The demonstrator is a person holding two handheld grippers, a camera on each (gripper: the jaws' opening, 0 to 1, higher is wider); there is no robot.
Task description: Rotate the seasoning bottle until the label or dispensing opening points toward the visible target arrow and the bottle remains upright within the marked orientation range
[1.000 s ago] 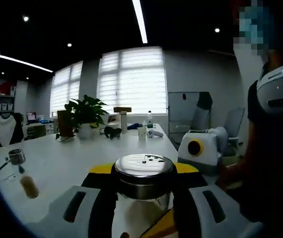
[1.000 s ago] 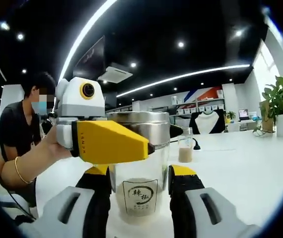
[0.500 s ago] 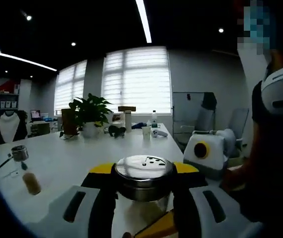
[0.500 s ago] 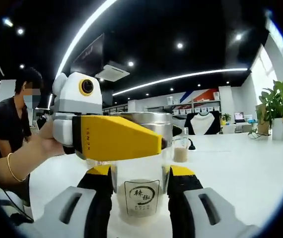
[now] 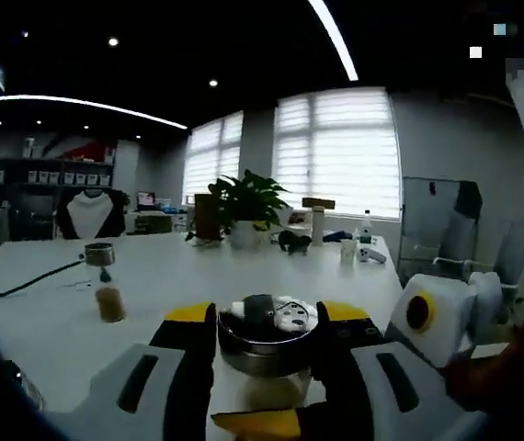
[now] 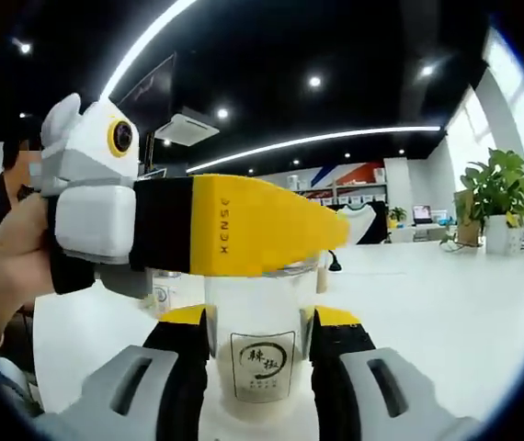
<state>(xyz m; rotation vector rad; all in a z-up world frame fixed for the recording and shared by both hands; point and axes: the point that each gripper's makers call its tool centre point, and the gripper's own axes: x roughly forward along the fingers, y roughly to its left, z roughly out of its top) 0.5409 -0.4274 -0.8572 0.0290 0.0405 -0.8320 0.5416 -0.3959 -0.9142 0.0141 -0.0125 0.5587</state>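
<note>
Left gripper [image 5: 264, 344] holds the steel lid [image 5: 267, 323] of the seasoning bottle [image 6: 258, 354] between its 2 jaws, at the lower centre of the left gripper view. Right gripper [image 6: 258, 363] clamps the glass body low in its own view, the label [image 6: 262, 367] facing the camera. The bottle stands upright on the white surface [image 5: 152, 285]. The turning step seems in hand. No target arrow is visible, so the next move calls for a small twist while keeping the bottle vertical.

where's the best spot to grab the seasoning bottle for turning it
Judging by its shape, the steel cap: round, wider than the glass, rising clear between the left gripper's jaws. Come level from the side, as the right gripper holds the seasoning bottle's straight body below, label facing it.
</note>
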